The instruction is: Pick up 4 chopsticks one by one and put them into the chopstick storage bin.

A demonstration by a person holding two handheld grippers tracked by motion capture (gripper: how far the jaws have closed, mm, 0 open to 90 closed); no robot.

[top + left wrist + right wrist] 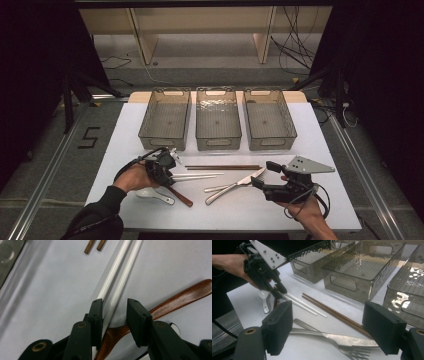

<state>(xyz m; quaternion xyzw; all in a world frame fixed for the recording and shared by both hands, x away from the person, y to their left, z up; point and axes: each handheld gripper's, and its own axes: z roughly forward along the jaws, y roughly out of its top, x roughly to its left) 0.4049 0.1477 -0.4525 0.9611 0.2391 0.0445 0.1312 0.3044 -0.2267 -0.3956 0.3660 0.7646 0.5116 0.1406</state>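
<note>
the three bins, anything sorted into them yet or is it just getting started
Nothing is sorted yet: the three bins look empty. In hand: the left gripper has its jaws open around the white chopsticks, not yet closed. The right gripper is open near the knife and fork. Still on the table: brown chopsticks, wooden spoon, white spoon.

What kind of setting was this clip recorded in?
Probably a lab data-collection rig, not a kitchen: a white table framed by black curtains, loose cables on the floor, and three empty clear plastic bins beside cutlery.
</note>
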